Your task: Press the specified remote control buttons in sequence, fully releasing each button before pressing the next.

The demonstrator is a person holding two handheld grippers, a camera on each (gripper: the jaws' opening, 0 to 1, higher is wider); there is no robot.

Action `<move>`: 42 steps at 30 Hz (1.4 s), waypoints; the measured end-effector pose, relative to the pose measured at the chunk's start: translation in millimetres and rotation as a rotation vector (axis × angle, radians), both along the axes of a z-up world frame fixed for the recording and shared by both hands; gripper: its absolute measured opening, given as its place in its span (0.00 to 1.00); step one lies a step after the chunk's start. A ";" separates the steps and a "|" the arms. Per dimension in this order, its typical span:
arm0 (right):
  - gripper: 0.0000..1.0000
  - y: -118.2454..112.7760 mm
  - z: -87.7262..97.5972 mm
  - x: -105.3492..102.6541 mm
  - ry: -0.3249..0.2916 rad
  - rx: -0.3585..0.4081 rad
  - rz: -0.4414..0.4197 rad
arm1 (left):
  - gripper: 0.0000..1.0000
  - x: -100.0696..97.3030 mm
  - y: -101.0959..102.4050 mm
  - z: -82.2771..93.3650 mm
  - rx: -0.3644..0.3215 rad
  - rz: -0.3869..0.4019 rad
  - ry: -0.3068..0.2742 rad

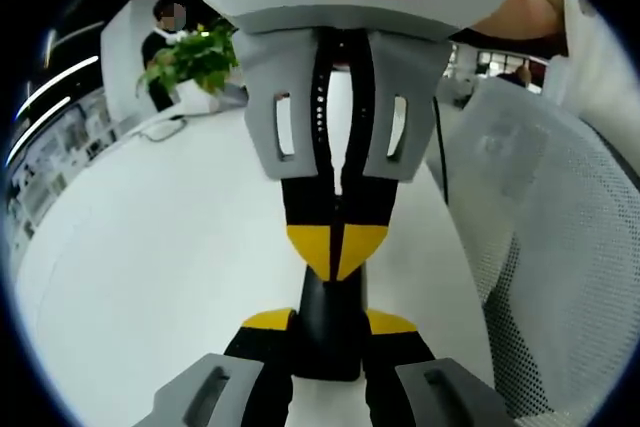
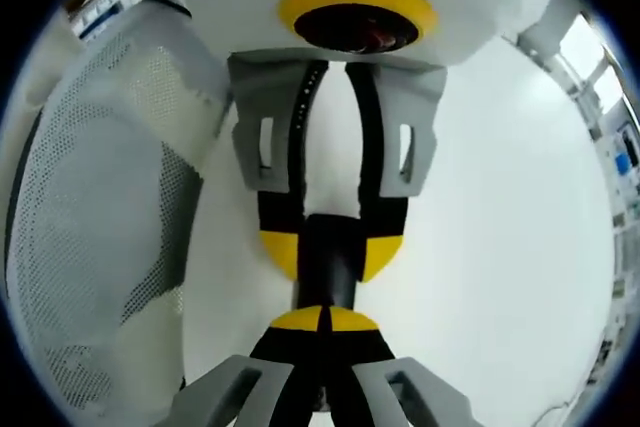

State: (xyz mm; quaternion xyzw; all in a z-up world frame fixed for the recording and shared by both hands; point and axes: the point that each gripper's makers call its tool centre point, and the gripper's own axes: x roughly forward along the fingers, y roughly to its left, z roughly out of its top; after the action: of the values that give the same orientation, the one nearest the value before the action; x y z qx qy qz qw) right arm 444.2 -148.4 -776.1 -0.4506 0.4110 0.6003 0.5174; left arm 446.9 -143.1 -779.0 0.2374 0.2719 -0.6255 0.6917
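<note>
At ten o'clock we see a green plant (image 1: pixel 195 57) beyond our white table (image 1: pixel 150 237); a mesh chair (image 1: pixel 560 247) stands at three o'clock.

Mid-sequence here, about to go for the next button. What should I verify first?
1. Hold on the remote: ok. The left gripper has its jaws shut on the remote's sides.
2. Pressing tool ready: ok. The right gripper has its jaws shut, tips together.
3. Last button fully released: not ok. The right tips appear to touch the remote.
4. Which button lies under the tips: cannot tell. No buttons are readable.
5. Remote visible: ok, in both views.
6. Space around: ok on the white table. A mesh chair stands close beside the grippers.
</note>
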 end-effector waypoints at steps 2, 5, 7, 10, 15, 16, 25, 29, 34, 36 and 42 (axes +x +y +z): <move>0.00 0.3 -0.8 -0.1 0.001 -0.015 0.008 | 0.25 -0.3 0.0 0.3 0.001 0.000 0.000; 0.00 -0.4 -1.8 -0.3 0.004 -0.036 0.008 | 0.25 -0.6 0.0 0.5 0.001 0.001 -0.001; 0.00 -0.8 -2.0 0.6 0.018 -0.042 -0.019 | 0.25 -0.7 0.0 0.6 0.002 0.001 -0.001; 0.00 0.4 -2.5 3.0 0.031 -0.046 -0.033 | 0.25 -0.9 0.0 0.7 0.001 0.003 -0.001; 0.00 1.1 -2.9 2.2 0.040 -0.059 -0.047 | 0.25 -1.3 -0.1 1.1 0.003 0.004 -0.001; 0.00 0.8 -2.9 1.0 0.039 -0.059 -0.047 | 0.25 -1.3 -0.1 1.1 0.005 0.005 -0.002; 0.00 -2.0 1.7 -3.1 0.022 0.033 -0.078 | 0.25 -1.7 -0.1 1.5 0.008 0.005 -0.004; 0.00 -2.5 2.9 -2.2 0.028 0.060 -0.087 | 0.25 -1.3 0.0 1.2 0.008 0.007 -0.003; 0.00 -3.9 7.5 -0.3 0.013 0.080 -0.084 | 0.25 -1.9 0.0 1.5 0.009 0.009 -0.003; 0.00 -2.6 12.6 1.0 0.017 0.106 -0.091 | 0.25 -2.0 -0.1 1.6 0.009 0.009 -0.003; 0.03 -2.6 28.3 8.6 -0.012 0.143 -0.094 | 0.25 -2.3 -0.5 1.8 0.009 0.004 -0.001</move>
State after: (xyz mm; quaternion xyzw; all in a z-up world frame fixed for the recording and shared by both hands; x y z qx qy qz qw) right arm 452.8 -151.0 -747.7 -0.3965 0.3845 0.6005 0.5782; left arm 444.7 -143.6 -777.1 0.2402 0.2747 -0.6227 0.6922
